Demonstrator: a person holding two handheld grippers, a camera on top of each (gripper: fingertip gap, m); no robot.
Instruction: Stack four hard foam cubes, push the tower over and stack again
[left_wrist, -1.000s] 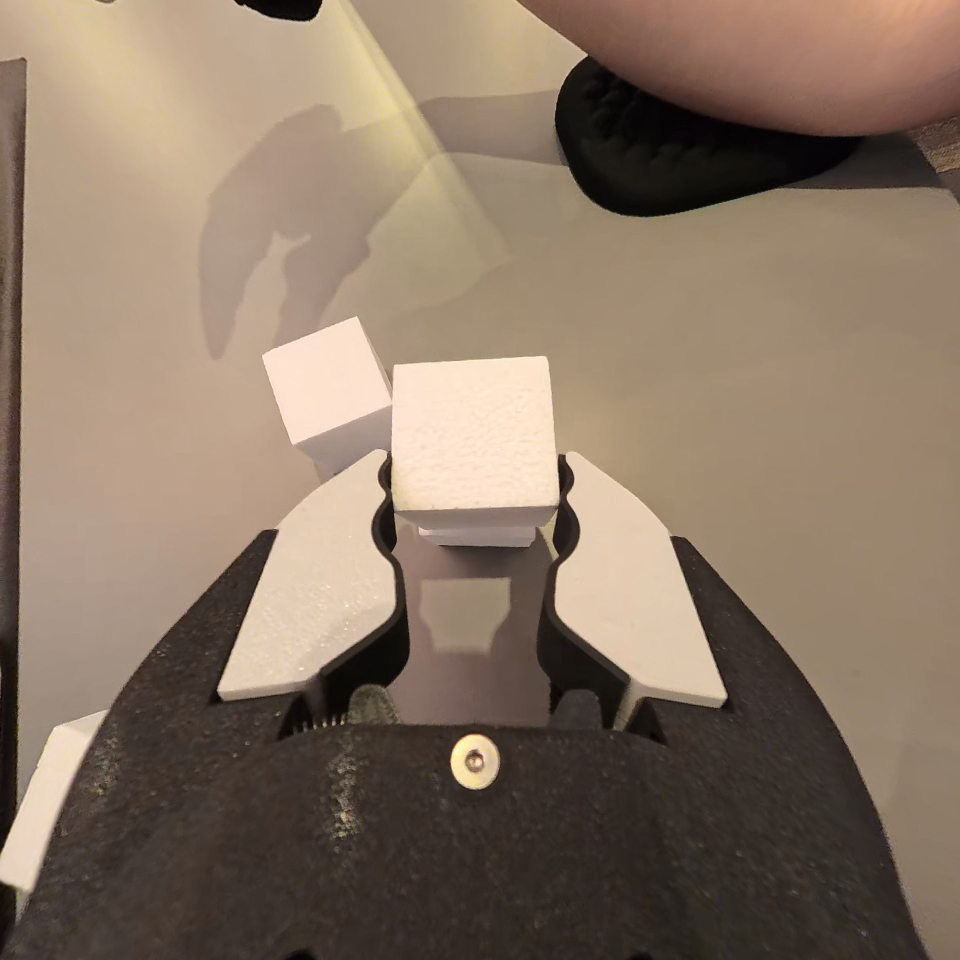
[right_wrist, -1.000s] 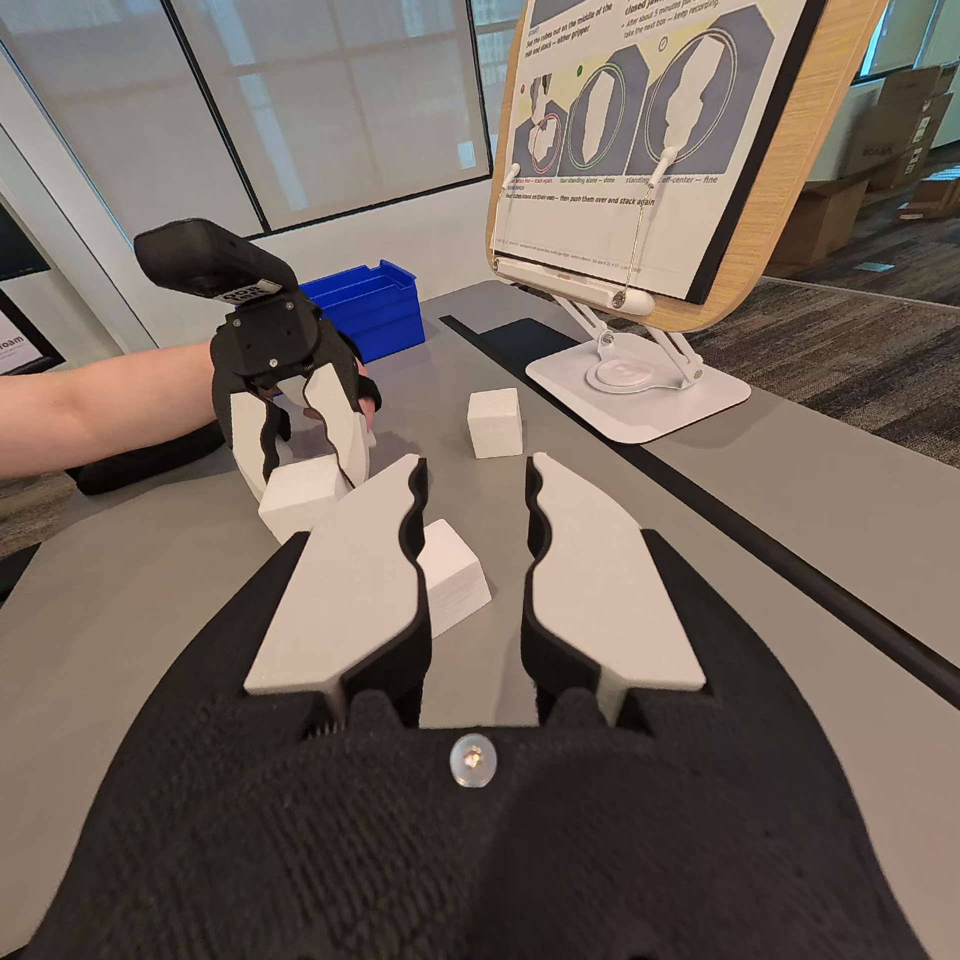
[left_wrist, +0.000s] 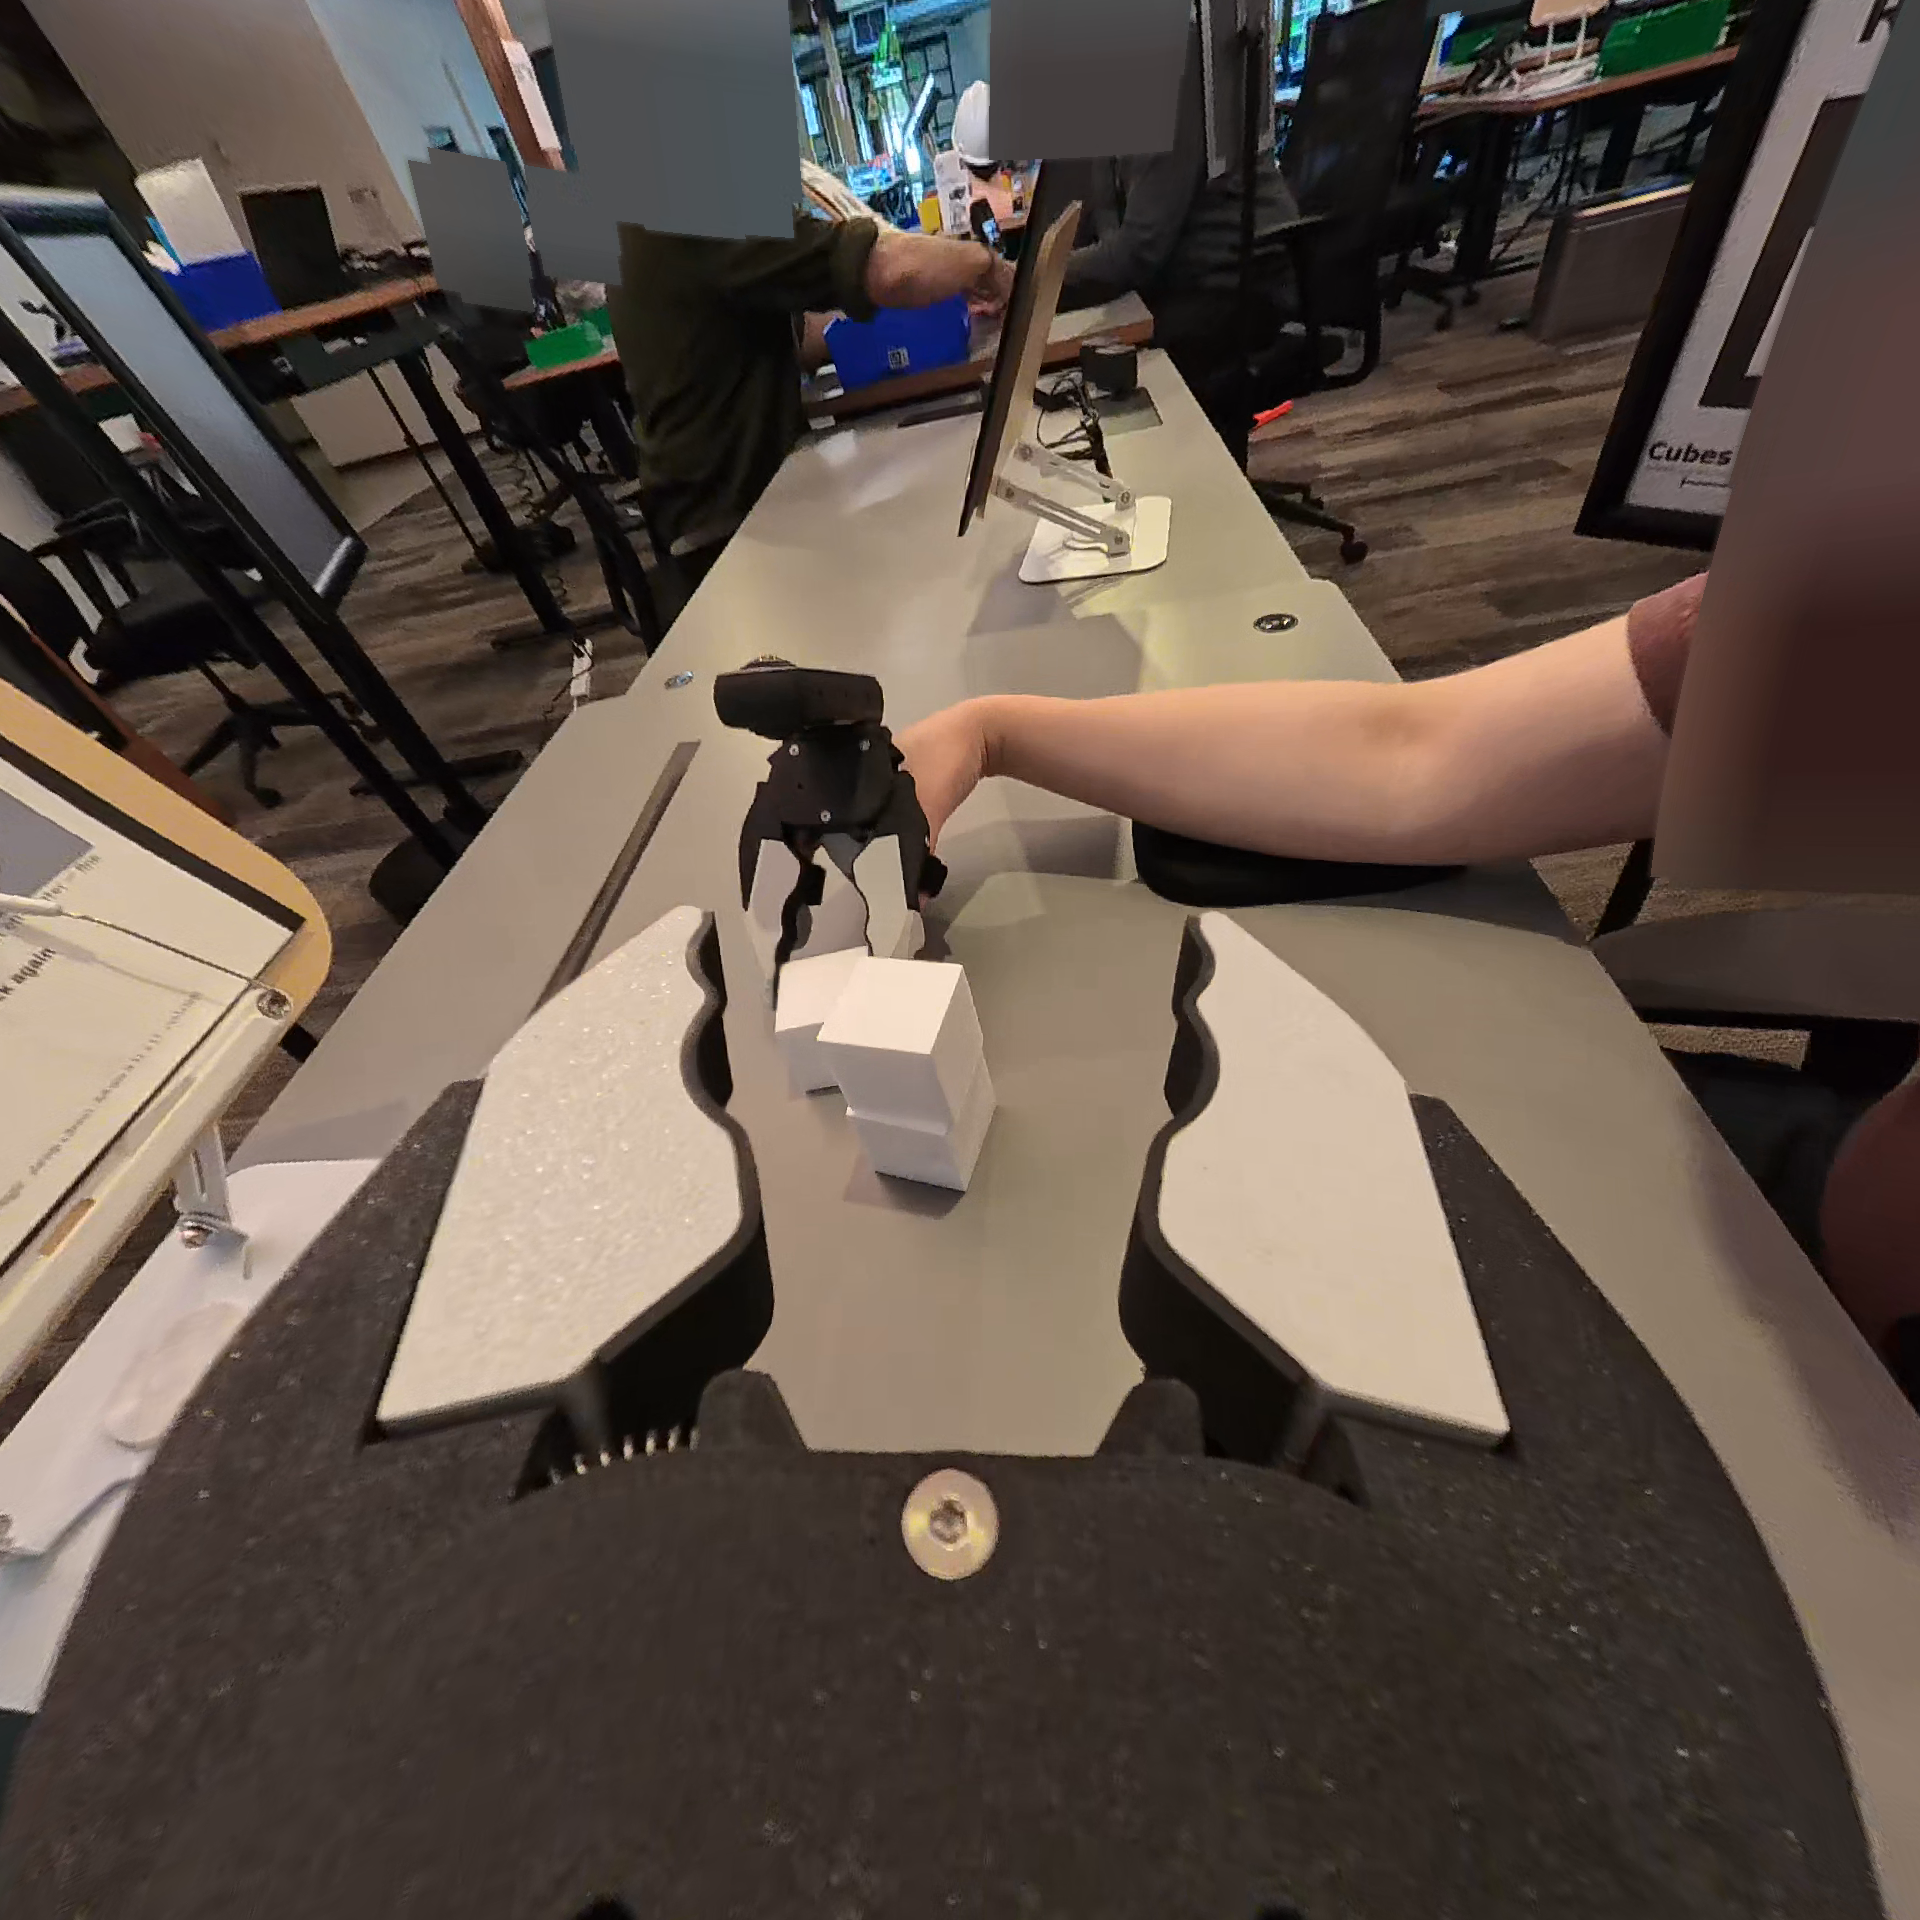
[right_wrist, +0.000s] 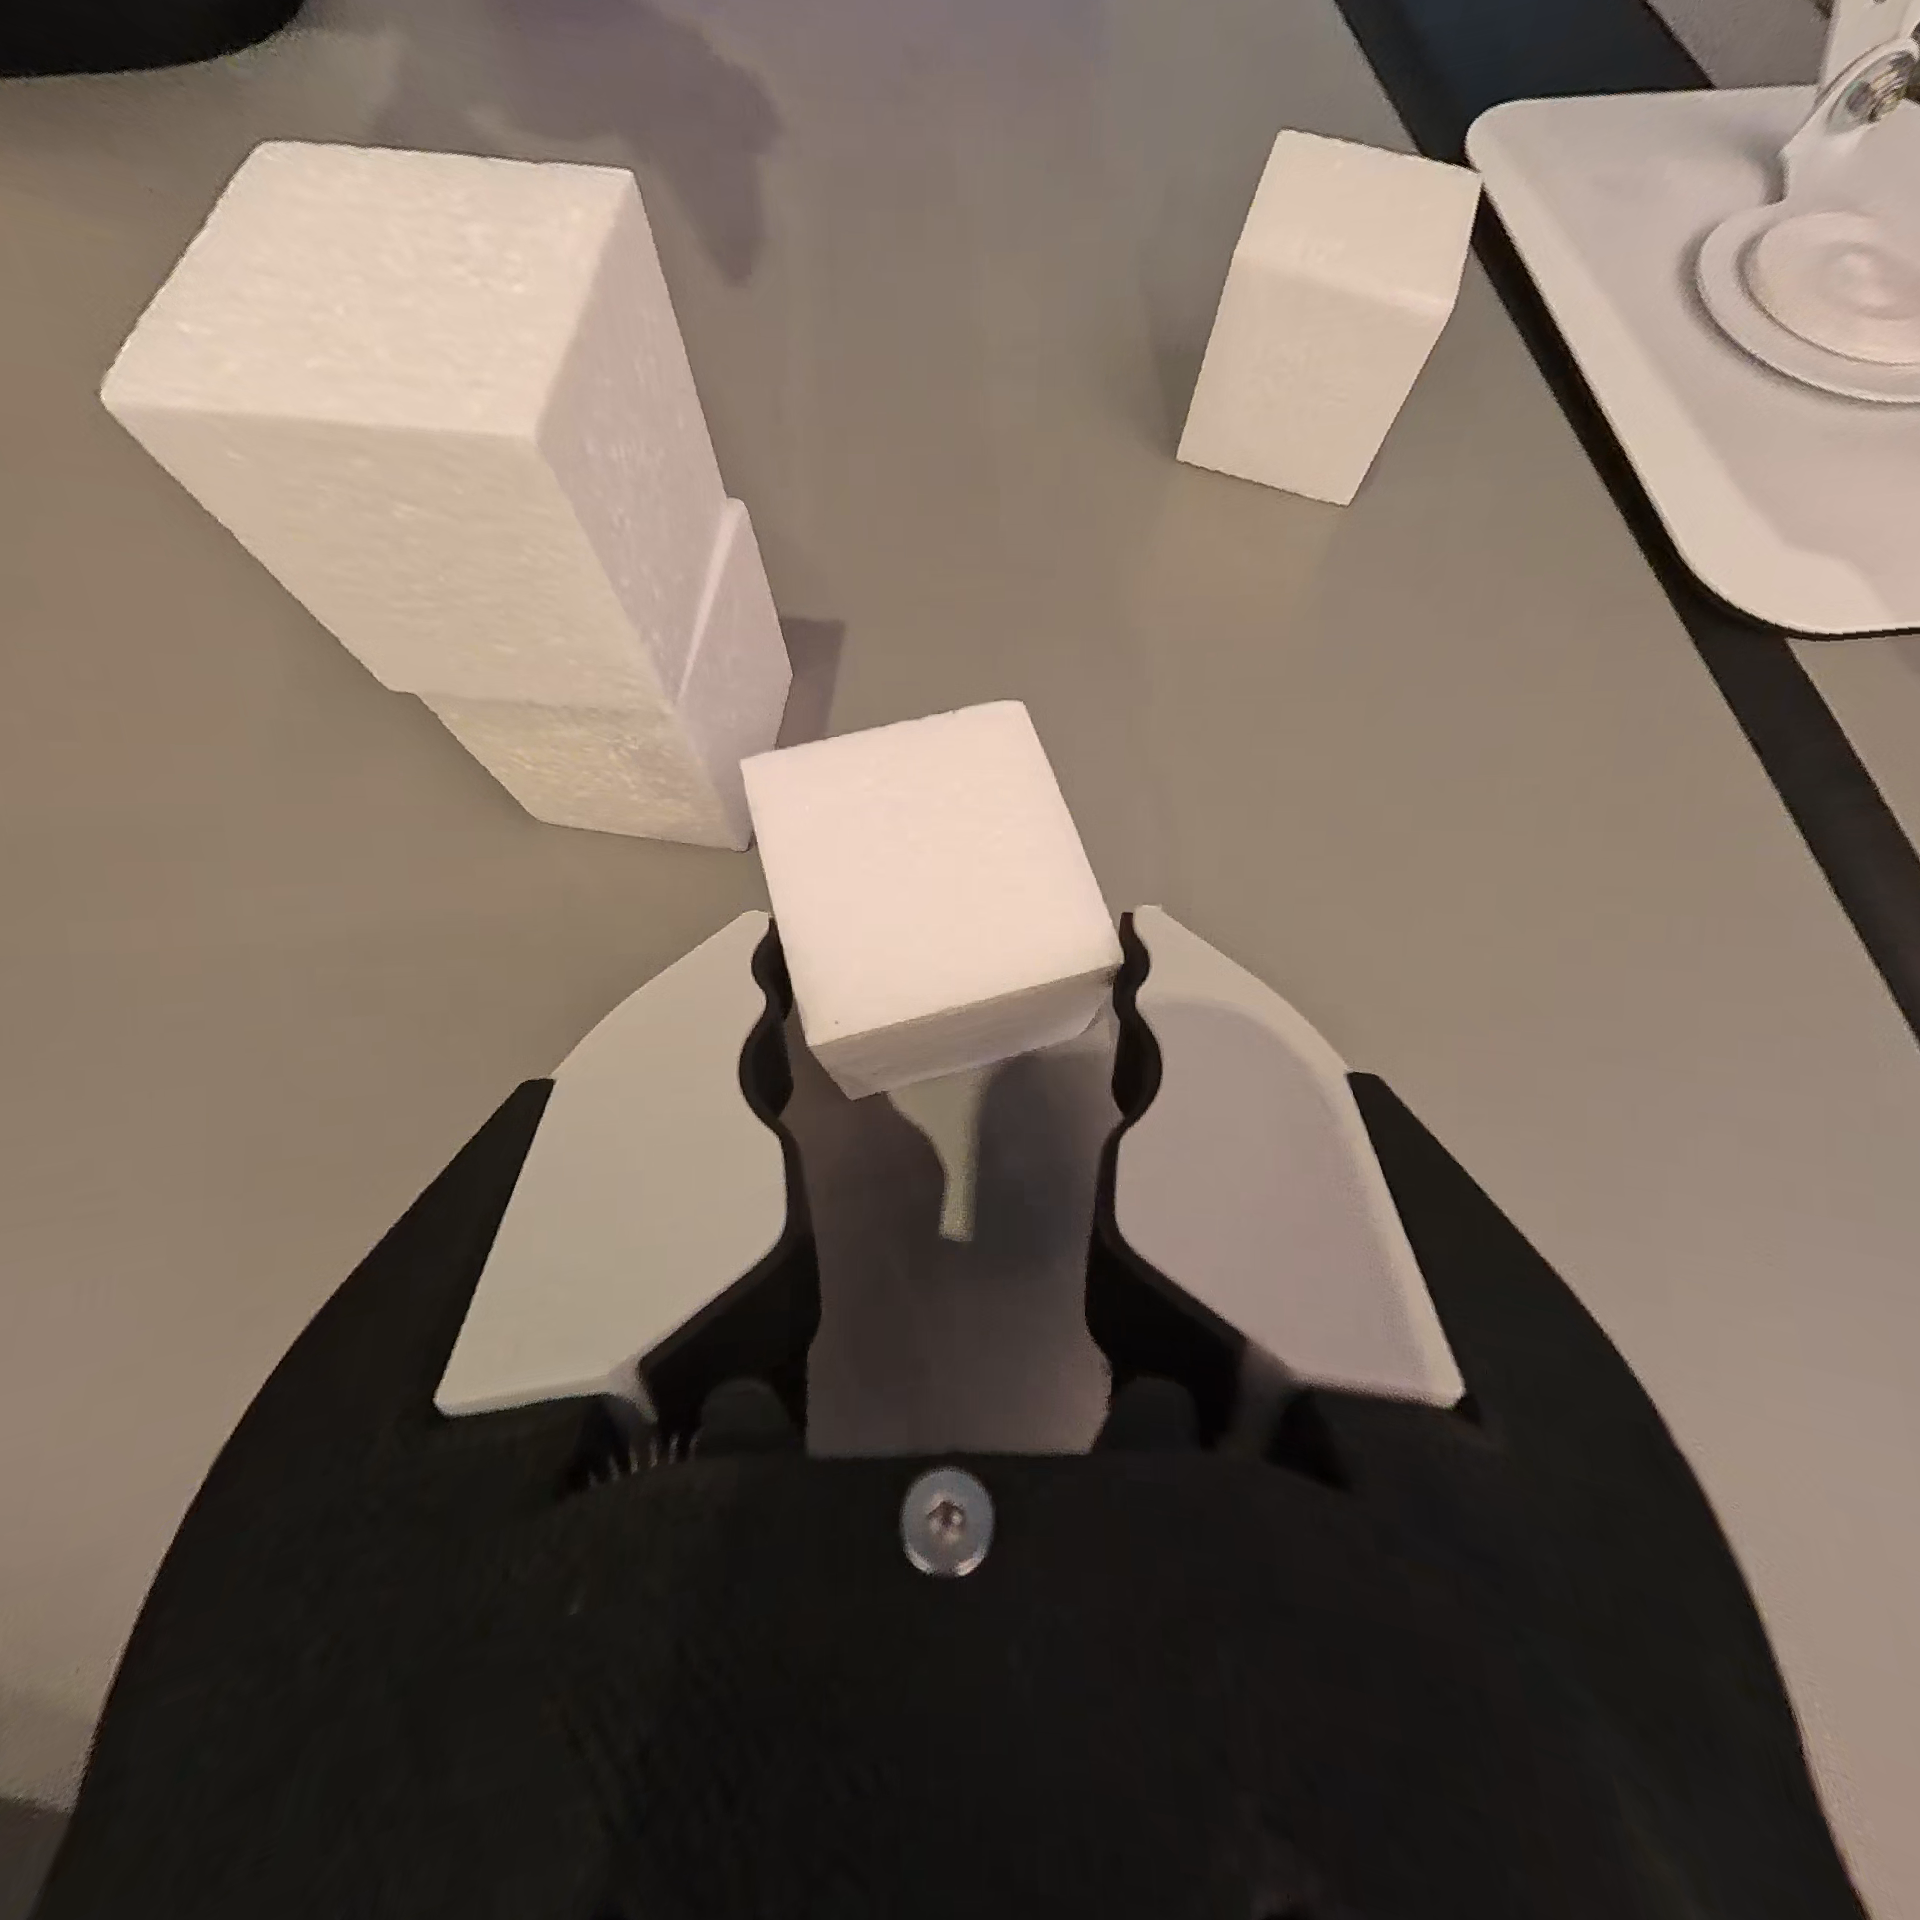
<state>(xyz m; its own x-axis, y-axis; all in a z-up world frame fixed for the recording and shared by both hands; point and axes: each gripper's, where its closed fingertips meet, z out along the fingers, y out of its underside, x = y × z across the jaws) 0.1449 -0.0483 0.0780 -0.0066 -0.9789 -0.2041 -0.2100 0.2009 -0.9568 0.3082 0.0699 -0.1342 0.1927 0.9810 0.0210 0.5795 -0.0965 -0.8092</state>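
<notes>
Cube (right_wrist: 925, 883) pinched between right fingers (right_wrist: 665, 1143); lifted.

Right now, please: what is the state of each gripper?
Left gripper: open, holding nothing.
Right gripper: jaws around a foam cube; whether they are clamped on it cannot be told.

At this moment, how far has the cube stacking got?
Two white foam cubes already stand stacked on the grey table, slightly offset. The right gripper is shut on a third white foam cube beside that stack; the left gripper is open and empty. A fourth white foam cube sits apart. Left: placing both, the push-over, restacking.
</notes>
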